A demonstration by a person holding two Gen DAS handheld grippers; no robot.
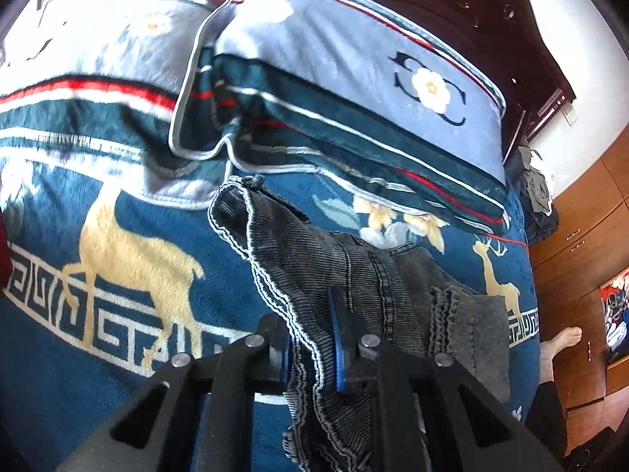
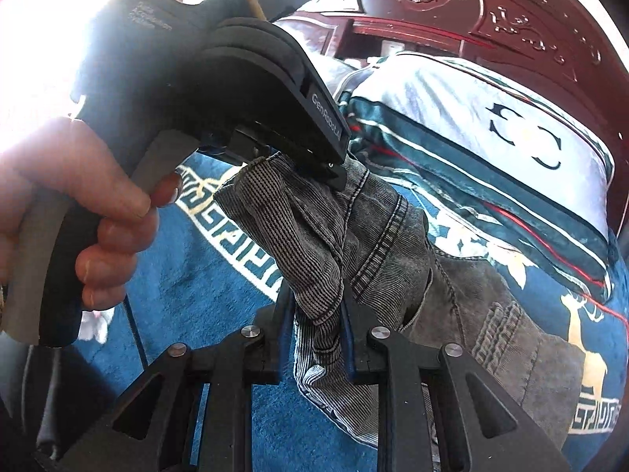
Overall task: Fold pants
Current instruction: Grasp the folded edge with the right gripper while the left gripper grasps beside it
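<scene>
Grey pants (image 1: pixel 314 267): one; left gripper (image 1: pixel 312 348), right gripper (image 2: pixel 318 338) clamping.

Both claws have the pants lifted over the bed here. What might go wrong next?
1. The left claw and right claw each pinch only a bunched edge of the pants, so the denim may slip out.
2. The claws are close together, so they may bump.
3. The hanging part is crumpled, so the fold may land uneven on the blanket.
</scene>
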